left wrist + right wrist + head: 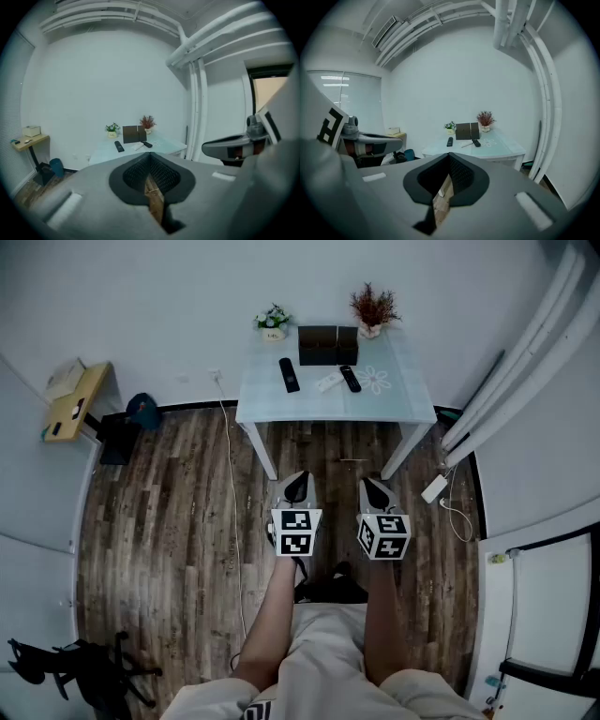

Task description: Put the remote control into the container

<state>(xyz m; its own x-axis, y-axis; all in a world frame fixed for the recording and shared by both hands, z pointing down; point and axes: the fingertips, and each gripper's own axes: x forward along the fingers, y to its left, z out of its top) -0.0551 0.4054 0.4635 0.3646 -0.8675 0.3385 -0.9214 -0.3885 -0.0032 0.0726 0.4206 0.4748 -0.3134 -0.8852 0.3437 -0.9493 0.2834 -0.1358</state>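
On the pale glass table [394, 401] far ahead lie a long black remote [289, 374], a shorter black remote [349, 379] and a white remote [329, 382]. Behind them stands a dark box-like container [328, 345]. The same black remote [119, 146] and container [134, 134] show small in the left gripper view, and the container [467, 131] in the right gripper view. My left gripper [296, 486] and right gripper [379, 491] are held side by side over the wooden floor, well short of the table. Both are shut with nothing in them.
A small green plant [273, 322] and a reddish dried plant [373, 307] stand at the table's back edge. A wooden side shelf [73, 401] and a blue bin [142, 411] are at the left wall. White pipes [525, 362] and a cable [453, 507] run along the right wall.
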